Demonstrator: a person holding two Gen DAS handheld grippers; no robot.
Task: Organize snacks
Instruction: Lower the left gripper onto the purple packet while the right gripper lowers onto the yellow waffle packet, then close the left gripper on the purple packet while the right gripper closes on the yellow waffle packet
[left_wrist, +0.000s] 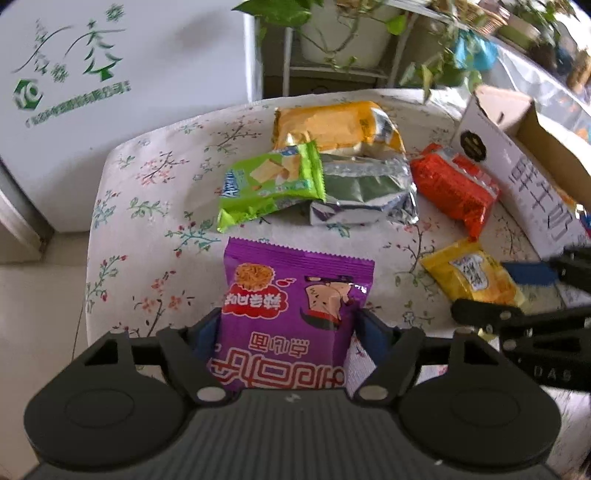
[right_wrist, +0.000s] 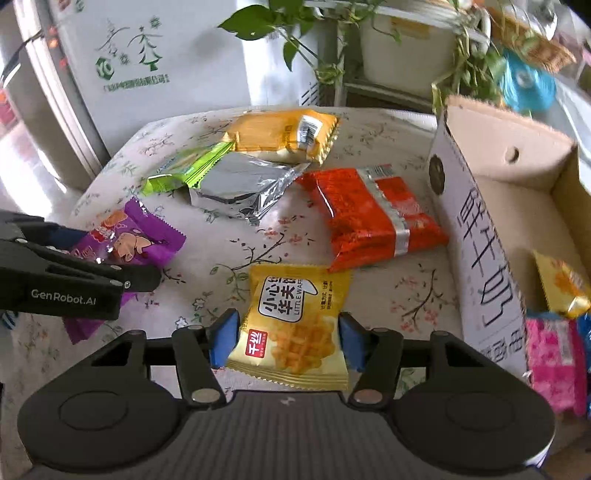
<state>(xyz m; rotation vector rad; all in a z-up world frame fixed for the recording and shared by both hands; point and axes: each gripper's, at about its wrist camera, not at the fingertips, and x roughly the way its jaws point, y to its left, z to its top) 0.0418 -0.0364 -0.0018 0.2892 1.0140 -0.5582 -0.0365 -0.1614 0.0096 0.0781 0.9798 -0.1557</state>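
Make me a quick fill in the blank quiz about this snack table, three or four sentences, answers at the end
1. The left tool straddles a ____ snack packet.
2. The packet between the right tool's blue pads is printed with the English words LITTLE ____.
3. The silver foil packet lies between the green packet and the ____ packet.
4. Packets already put away lie inside the ____ box at the right.

Answers: purple; WAFER; red; cardboard

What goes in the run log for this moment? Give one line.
left gripper: around purple noodle-snack packet | right gripper: around yellow waffle packet | cardboard box: holds pink packet
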